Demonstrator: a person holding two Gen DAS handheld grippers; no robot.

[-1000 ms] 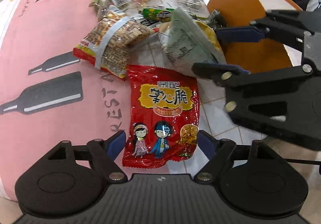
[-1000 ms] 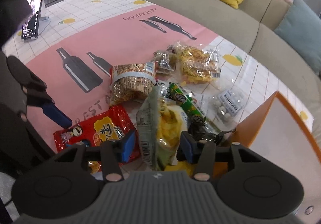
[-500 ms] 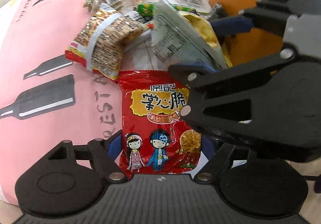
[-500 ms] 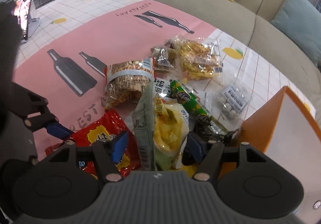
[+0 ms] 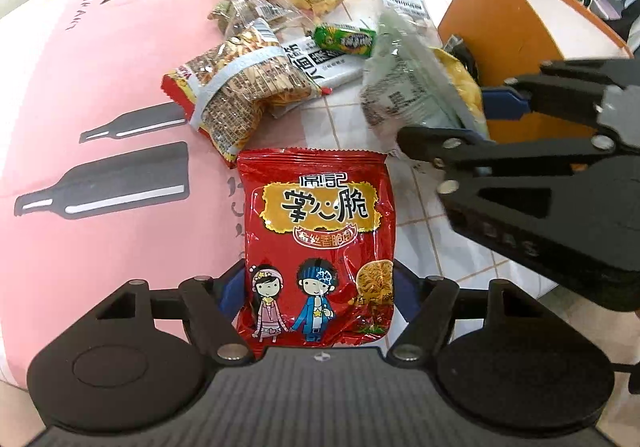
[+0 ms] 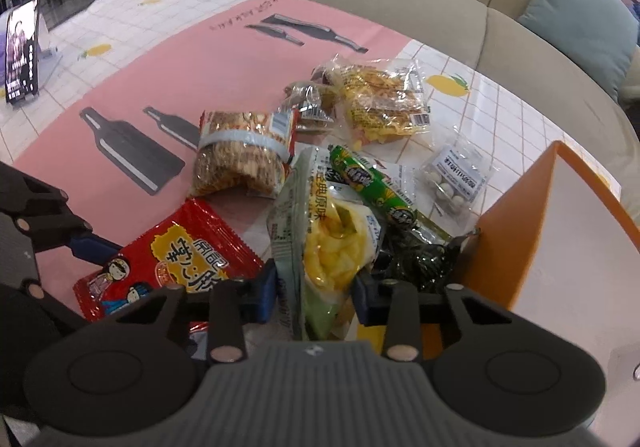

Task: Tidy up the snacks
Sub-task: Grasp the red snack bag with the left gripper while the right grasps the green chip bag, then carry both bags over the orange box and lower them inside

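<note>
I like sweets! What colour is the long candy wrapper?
The long candy wrapper is bright green with dark markings, clearest in the right wrist view.

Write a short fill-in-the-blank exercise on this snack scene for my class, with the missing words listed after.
1. The left tongs hold a ____ packet showing two cartoon children.
2. The right tongs grip a pale green bag of ____ chips.
3. The box beside the pile has ____ outer walls.
4. The tablecloth is printed with dark ____.

Missing words: red; yellow; orange; bottles
</note>
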